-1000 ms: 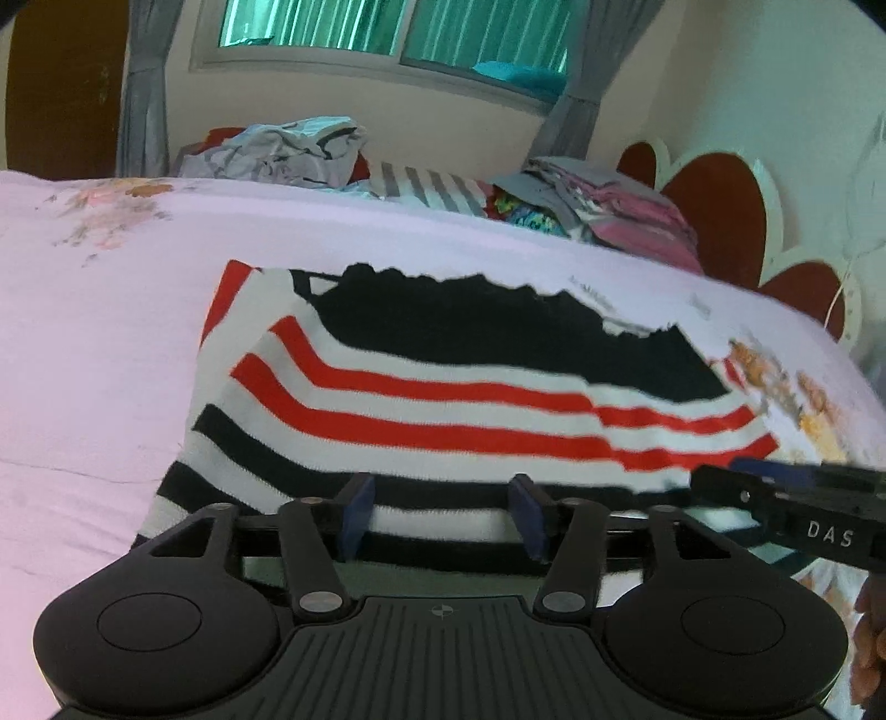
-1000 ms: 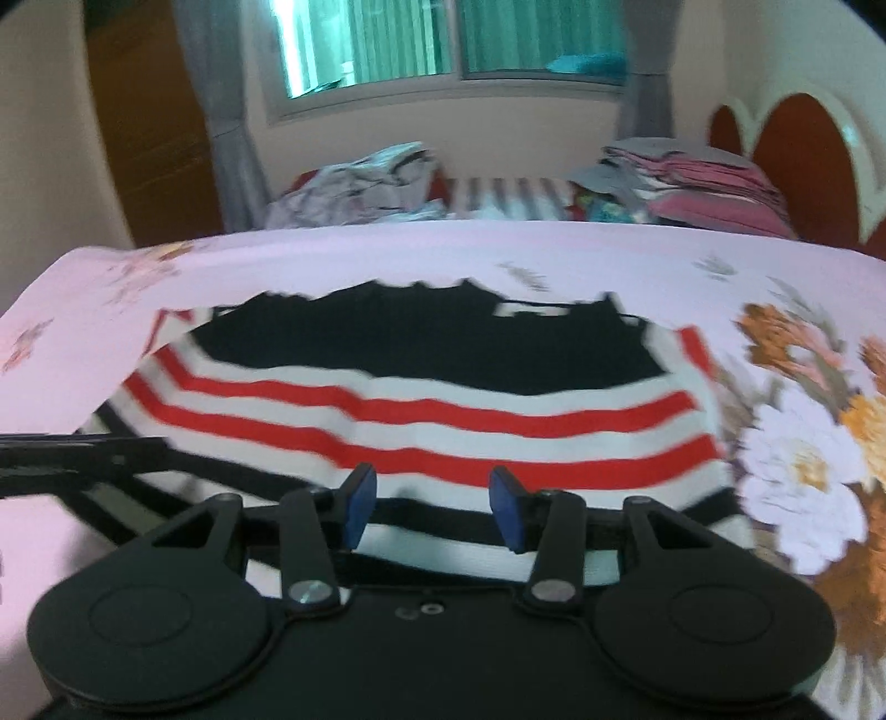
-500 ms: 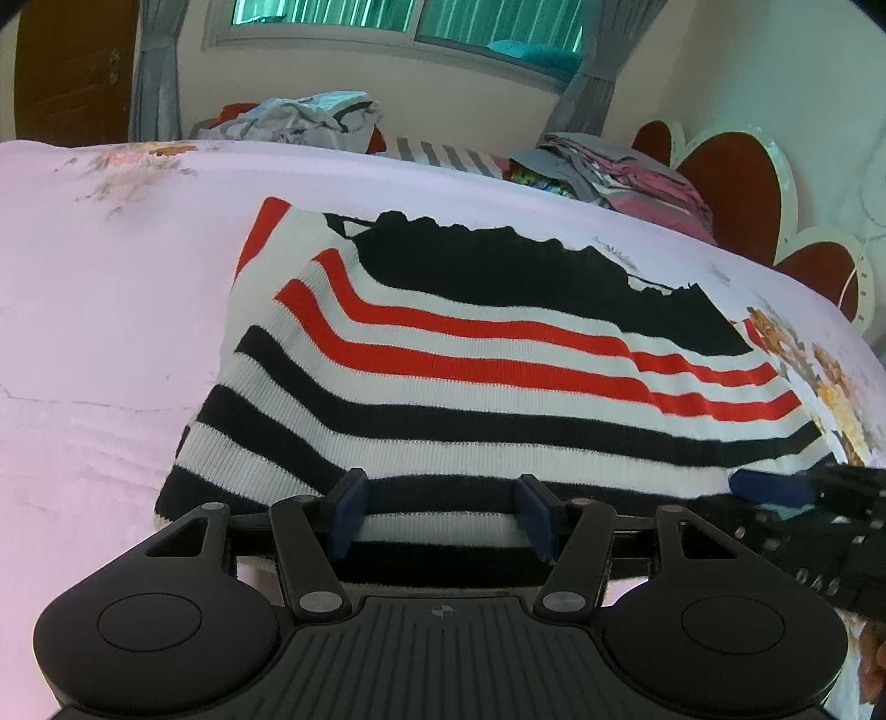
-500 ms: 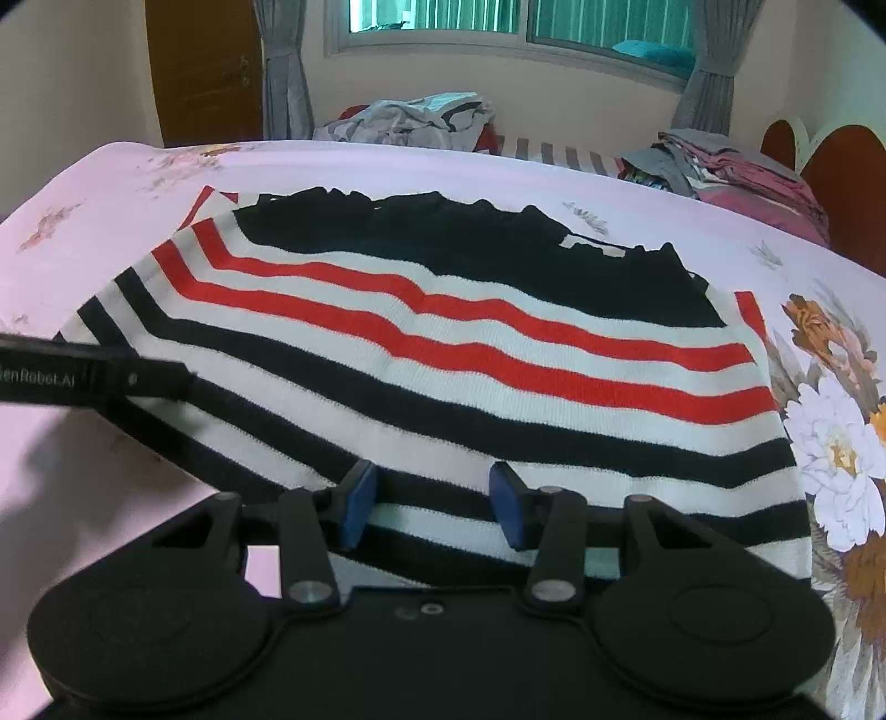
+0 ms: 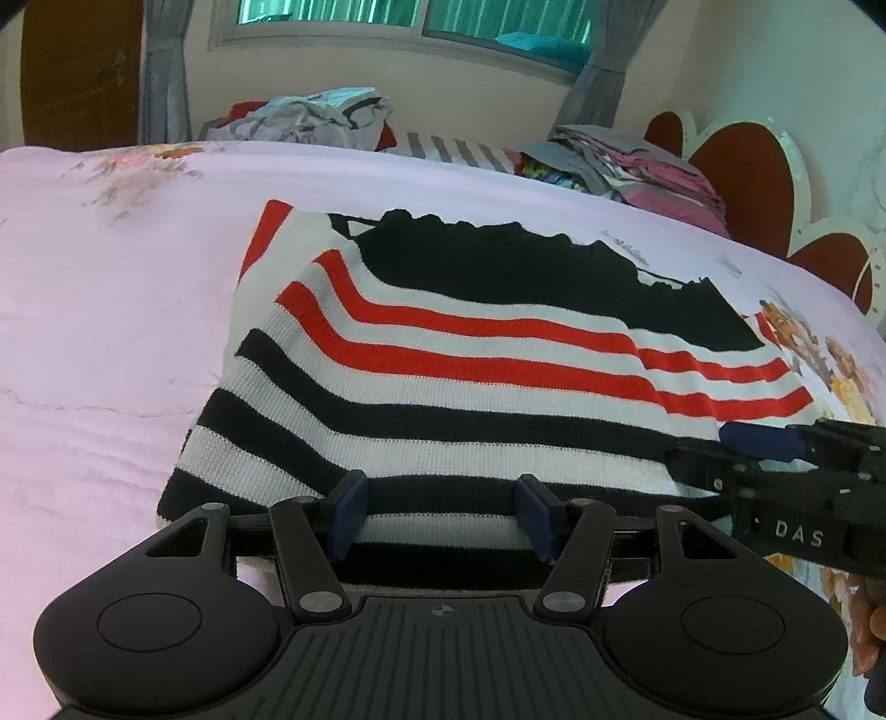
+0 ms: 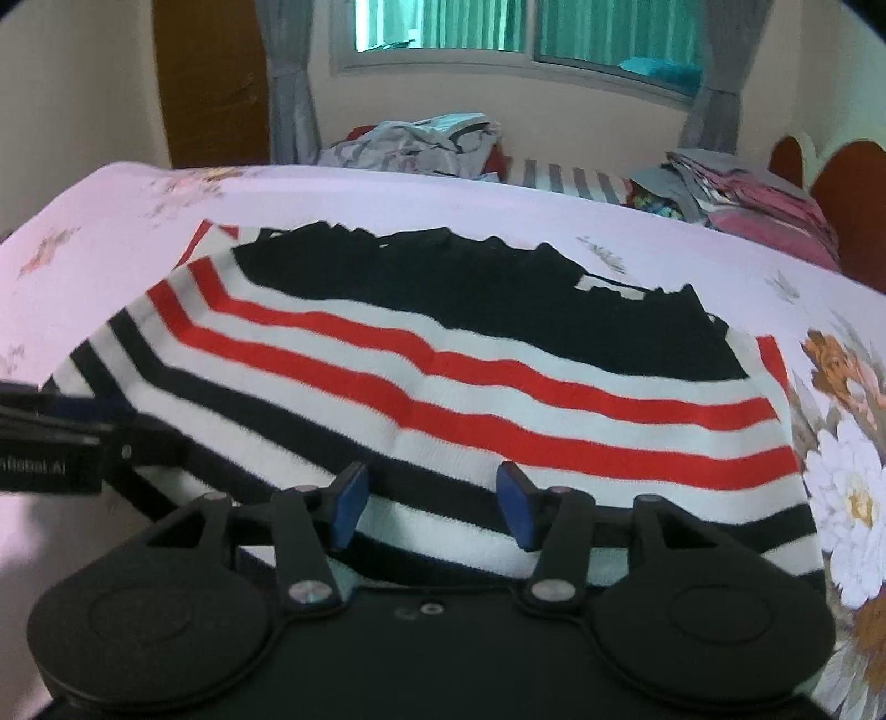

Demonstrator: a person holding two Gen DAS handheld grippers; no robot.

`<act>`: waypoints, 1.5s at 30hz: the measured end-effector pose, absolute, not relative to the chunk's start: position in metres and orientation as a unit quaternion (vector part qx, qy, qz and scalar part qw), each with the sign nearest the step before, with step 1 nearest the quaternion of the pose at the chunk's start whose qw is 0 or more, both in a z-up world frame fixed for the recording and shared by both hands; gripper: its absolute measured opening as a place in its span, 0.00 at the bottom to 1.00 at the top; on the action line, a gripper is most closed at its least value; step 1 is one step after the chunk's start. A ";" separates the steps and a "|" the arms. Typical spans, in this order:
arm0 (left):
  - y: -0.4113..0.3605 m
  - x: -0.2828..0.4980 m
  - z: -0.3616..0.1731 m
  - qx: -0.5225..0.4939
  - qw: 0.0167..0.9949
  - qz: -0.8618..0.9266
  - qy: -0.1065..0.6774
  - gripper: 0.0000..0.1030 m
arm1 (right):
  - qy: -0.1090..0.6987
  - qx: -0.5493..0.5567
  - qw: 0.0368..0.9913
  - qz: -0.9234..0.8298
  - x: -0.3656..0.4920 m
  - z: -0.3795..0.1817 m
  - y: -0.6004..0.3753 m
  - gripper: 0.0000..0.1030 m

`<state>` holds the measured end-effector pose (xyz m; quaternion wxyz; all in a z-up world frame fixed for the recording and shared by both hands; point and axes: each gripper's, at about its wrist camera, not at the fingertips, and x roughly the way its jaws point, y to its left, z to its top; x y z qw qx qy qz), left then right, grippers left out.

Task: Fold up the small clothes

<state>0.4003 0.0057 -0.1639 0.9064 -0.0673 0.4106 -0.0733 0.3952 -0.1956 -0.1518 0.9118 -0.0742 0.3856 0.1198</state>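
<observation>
Both tools spread, right tool just widening, left tool beside it, over my striped sweater's lower-frame hem; pinch both corners evenly.

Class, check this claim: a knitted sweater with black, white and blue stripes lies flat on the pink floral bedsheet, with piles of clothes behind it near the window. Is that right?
Not quite. The knitted sweater has black, white and red stripes, not blue, as the left wrist view shows. The rest holds: it lies flat on the pink floral bedsheet, with piles of clothes behind it near the window.
</observation>
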 end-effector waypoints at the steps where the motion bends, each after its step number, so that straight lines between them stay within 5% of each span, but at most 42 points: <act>1: 0.006 0.401 -0.163 -0.070 0.906 -0.071 0.412 0.57 | 0.387 -0.071 0.911 0.123 0.396 -0.151 -0.197 0.50; 7: 0.009 0.400 -0.157 -0.096 0.900 -0.065 0.421 0.72 | 0.377 -0.038 0.917 0.123 0.396 -0.141 -0.205 0.54; 27: 0.062 0.366 -0.173 -0.281 0.837 -0.057 0.466 0.83 | 0.367 0.008 0.927 0.070 0.416 -0.123 -0.201 0.59; 41: 0.080 0.406 -0.224 -0.451 0.820 -0.082 0.343 0.83 | 0.395 -0.010 0.918 0.046 0.434 -0.152 -0.182 0.60; 45: 0.077 0.415 -0.230 -0.456 0.821 -0.075 0.334 0.61 | 0.392 -0.036 0.918 0.040 0.432 -0.159 -0.174 0.62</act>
